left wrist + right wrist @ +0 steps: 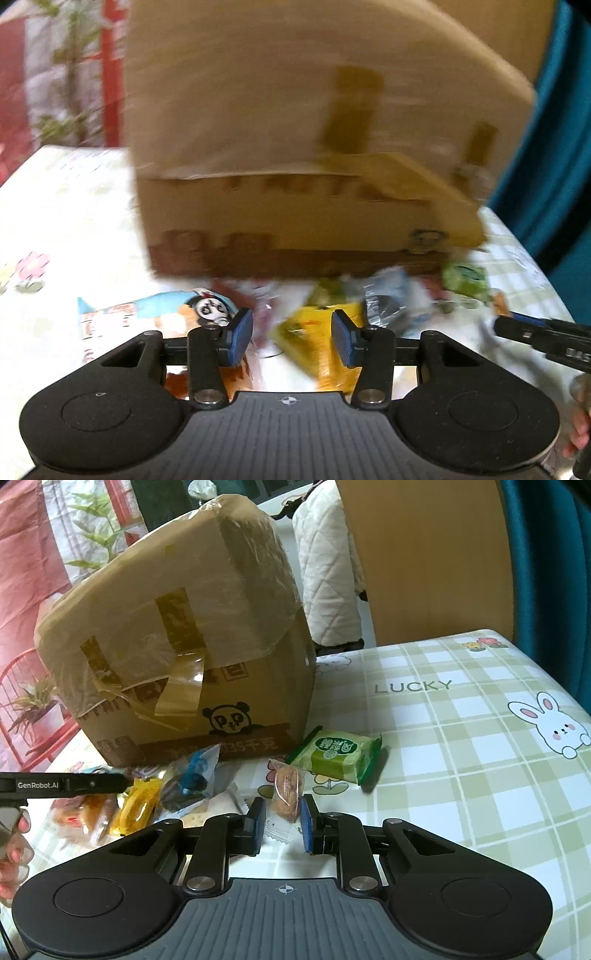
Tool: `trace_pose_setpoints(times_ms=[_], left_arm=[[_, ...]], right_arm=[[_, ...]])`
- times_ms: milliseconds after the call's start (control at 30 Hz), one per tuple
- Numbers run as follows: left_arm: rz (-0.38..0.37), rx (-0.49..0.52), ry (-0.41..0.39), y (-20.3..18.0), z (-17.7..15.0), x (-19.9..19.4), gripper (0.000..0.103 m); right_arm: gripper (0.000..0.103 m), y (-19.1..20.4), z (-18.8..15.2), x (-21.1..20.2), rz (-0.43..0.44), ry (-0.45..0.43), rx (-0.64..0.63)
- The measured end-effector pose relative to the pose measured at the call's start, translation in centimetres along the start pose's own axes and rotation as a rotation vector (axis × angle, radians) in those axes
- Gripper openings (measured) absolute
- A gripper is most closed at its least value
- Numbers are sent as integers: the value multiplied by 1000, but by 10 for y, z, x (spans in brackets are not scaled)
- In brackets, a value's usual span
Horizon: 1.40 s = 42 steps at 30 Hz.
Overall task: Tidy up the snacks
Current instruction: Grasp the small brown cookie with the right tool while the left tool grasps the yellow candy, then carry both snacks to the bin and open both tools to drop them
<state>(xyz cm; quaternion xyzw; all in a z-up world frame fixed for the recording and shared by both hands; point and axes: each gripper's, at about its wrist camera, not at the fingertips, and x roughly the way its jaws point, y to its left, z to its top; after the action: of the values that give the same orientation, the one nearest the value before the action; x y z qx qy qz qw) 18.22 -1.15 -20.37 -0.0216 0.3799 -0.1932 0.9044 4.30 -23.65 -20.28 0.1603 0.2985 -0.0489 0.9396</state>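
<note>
Loose snack packets lie in front of a taped cardboard box (177, 646). My right gripper (282, 821) is shut on a small brown cake in a clear wrapper (288, 792), held just above the tablecloth. Beside it lies a green packet (334, 755). My left gripper (291, 339) hovers over the pile with its jaws partly apart and not pressing on anything. A yellow packet (317, 332) lies below and between its fingers. A light-blue packet with a panda face (166, 306) lies to its left, and a blue-and-black packet (384, 299) to its right. The left wrist view is blurred.
The table (443, 738) has a green checked cloth with rabbits. The box (295, 147) fills the middle behind the snacks. A wooden chair back (424, 554) and a quilted white cover (325, 572) stand beyond the far edge. Orange packets (85, 812) lie at the left.
</note>
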Motion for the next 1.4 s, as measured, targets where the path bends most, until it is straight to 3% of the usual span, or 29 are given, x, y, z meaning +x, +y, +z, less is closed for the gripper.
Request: trace_pose_setpoints(times_ms=[133,267,567,767,800,867,1400], left_arm=[[-12,-52,-8,14,-2,-3,49],[-43,18,-38,-6,-1,-6,50],[55,93,-6,-38,-17,19,49],[73,144,-7,-45,-25,24,45],[62,135,-15,-42,-26,22,38],[62,115,-20,-38,-25,19,34],[53,108,-179,-32,0,-52,33]], right_arm=[[18,1,-2,2,9,2,7],[18,3,-2,3,11,3,6],[18,8,-3,2,11,0,-9],[18,10,-4,1,13,3,-9],[18,10,-4,1,12,3,-7],[18,10,-4,0,12,1,-8],[18,37,16,-31,27,-78,-67]])
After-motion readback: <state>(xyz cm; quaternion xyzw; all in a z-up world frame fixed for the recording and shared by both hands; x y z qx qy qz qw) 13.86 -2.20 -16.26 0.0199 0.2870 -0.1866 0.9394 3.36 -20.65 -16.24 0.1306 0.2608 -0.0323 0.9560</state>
